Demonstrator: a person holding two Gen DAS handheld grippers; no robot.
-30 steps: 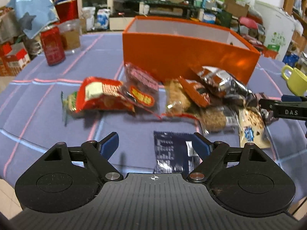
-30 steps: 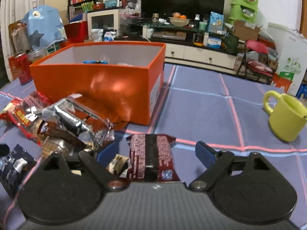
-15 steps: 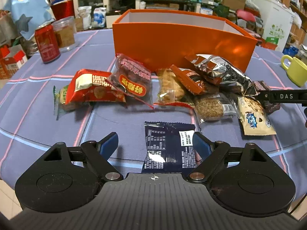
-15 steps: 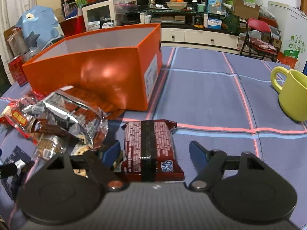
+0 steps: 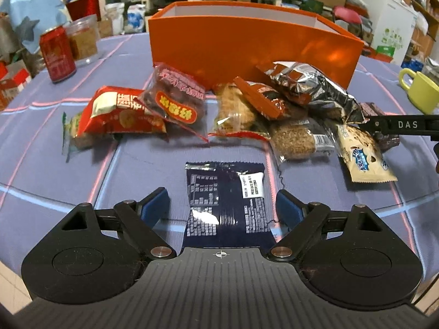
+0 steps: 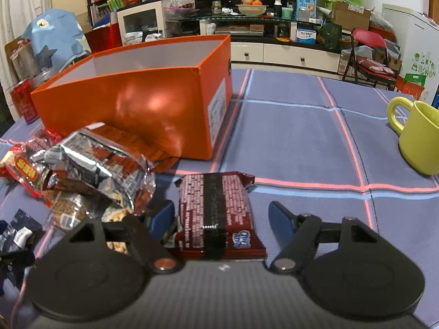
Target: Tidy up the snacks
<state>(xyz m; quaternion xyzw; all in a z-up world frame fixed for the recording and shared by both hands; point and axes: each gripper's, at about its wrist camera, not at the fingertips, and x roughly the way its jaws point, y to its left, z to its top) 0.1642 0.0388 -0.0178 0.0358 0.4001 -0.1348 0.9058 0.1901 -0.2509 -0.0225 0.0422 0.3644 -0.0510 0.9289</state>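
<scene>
An open orange box (image 5: 247, 44) stands on the blue tablecloth, also in the right wrist view (image 6: 142, 109). A heap of snack packets lies in front of it: a red one (image 5: 120, 112), a silver one (image 5: 310, 87), a cream one (image 5: 362, 159). My left gripper (image 5: 222, 205) is open with a dark blue packet (image 5: 227, 203) lying flat between its fingers. My right gripper (image 6: 222, 216) is open with a maroon chocolate packet (image 6: 216, 211) between its fingers, on the table. The silver packet (image 6: 98, 167) lies just left of it.
A yellow-green mug (image 6: 417, 134) stands at the right, also in the left wrist view (image 5: 419, 93). A red can (image 5: 57, 54) and a clear jar (image 5: 82, 41) stand far left. The table's front edge is just below the left gripper.
Both grippers have moved forward and down, so the dark blue packet and the maroon packet now lie deeper between their open fingers. No packet has moved.
</scene>
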